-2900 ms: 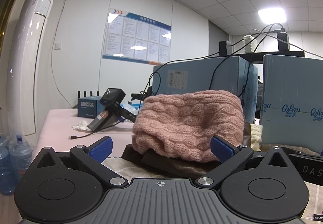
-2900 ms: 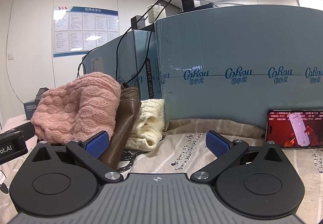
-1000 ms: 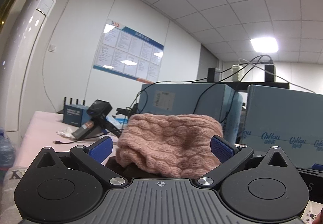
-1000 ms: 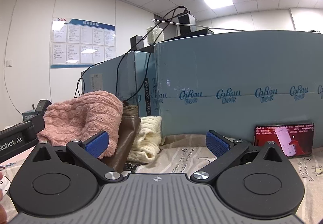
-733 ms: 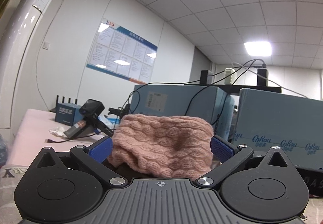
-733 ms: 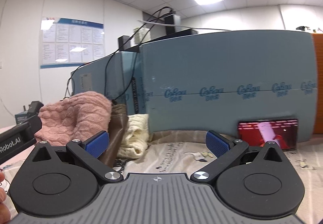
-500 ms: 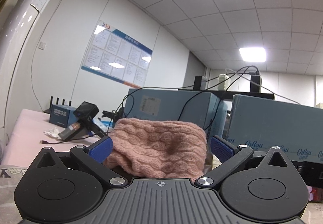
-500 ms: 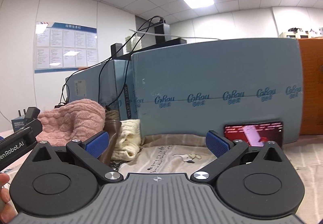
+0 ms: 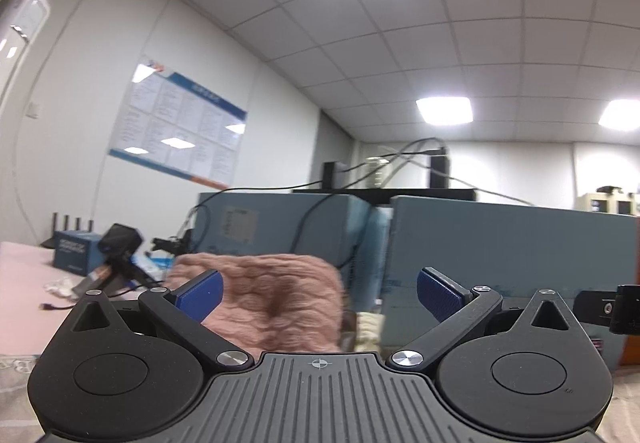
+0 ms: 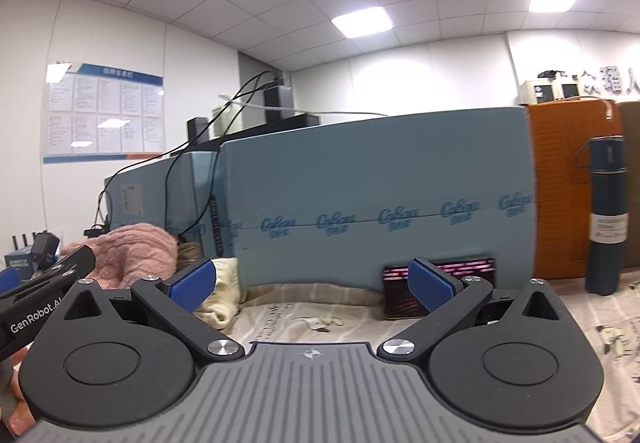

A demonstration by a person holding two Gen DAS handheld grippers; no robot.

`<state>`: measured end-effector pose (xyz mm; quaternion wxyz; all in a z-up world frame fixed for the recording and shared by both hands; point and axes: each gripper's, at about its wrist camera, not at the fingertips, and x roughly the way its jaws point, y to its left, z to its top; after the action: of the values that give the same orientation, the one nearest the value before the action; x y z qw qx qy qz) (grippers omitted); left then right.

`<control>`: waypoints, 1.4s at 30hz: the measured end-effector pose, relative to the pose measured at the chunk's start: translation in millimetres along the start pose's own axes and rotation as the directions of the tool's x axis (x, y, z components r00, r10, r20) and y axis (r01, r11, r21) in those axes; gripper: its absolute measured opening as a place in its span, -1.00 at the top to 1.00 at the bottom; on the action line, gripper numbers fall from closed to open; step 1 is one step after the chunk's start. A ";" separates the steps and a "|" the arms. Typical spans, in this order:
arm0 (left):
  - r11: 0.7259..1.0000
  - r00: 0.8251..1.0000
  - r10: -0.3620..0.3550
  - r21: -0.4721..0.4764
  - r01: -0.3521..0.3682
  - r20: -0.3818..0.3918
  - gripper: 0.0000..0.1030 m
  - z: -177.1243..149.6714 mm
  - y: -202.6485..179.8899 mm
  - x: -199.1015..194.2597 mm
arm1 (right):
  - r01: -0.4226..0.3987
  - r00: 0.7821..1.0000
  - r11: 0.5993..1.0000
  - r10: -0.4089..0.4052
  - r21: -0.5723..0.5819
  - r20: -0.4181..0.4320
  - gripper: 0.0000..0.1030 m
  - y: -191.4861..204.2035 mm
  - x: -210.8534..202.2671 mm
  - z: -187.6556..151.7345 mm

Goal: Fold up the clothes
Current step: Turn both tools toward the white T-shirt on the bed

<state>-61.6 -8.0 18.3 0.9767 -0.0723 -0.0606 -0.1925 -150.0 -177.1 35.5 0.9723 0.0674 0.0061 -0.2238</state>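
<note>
Pink cable-knit sweater (image 9: 276,307) sits bunched on top of the clothes pile at the bench's back-left, against the blue cartons (image 10: 380,211). Under and beside it: a brown garment (image 10: 188,253) and a cream knit (image 10: 222,293), the cream one nearest the carton wall.

Left gripper (image 9: 318,289): jaws wide apart, nothing between the pads. Sweater lies straight ahead and slightly left of its centreline, near its left pad in view, but no contact I can confirm; frame is blurred and tilted up toward the ceiling. Right gripper (image 10: 312,281): jaws also spread, empty. From it the pile is well off to the left, w/ patterned bench cover (image 10: 320,317) straight ahead and a phone (image 10: 440,291) propped against the carton.

So left gripper is the nearer one, by a lot. Sweater's long axis looks to run across the left view, roughly left-right along the bench's back edge; which end is collar or hem I can't tell, it's a lump.

Judgement: no fold begun yet. Next move prob. needs the left gripper pitched down onto the sweater's near edge, right coming across to help.
</note>
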 end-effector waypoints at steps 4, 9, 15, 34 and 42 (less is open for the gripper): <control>0.997 0.997 -0.082 0.000 0.082 -0.016 -1.00 2.2 -13.5 -4.5 | 0.045 0.999 0.999 -0.045 0.008 0.003 -1.00 -13.0 -16.2 1.7; 0.988 0.988 -0.155 0.004 0.155 -0.028 -1.00 4.6 -32.0 -11.8 | 0.105 0.994 0.994 -0.105 0.018 0.002 -1.00 -30.6 -37.5 2.1; 0.965 0.965 -0.258 0.029 0.259 -0.035 -1.00 10.1 -58.1 -18.9 | 0.195 0.981 0.979 -0.196 0.054 0.004 -1.00 -62.2 -64.8 1.3; 0.582 0.450 -0.780 -0.241 0.777 -0.435 -1.00 -21.8 -204.2 -0.3 | 0.586 0.800 0.808 -0.589 -0.057 -0.114 -1.00 -227.0 -157.2 1.6; 0.452 0.211 -0.856 -0.485 0.748 -0.472 -1.00 -40.2 -276.1 8.3 | 0.687 0.662 0.699 -0.715 -0.198 -0.225 -1.00 -300.5 -170.0 -12.8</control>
<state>-156.6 -270.4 12.5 0.6729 -0.0301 0.2772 -0.6851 -433.8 -369.2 -8.7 0.8012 0.0445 0.1820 -0.5683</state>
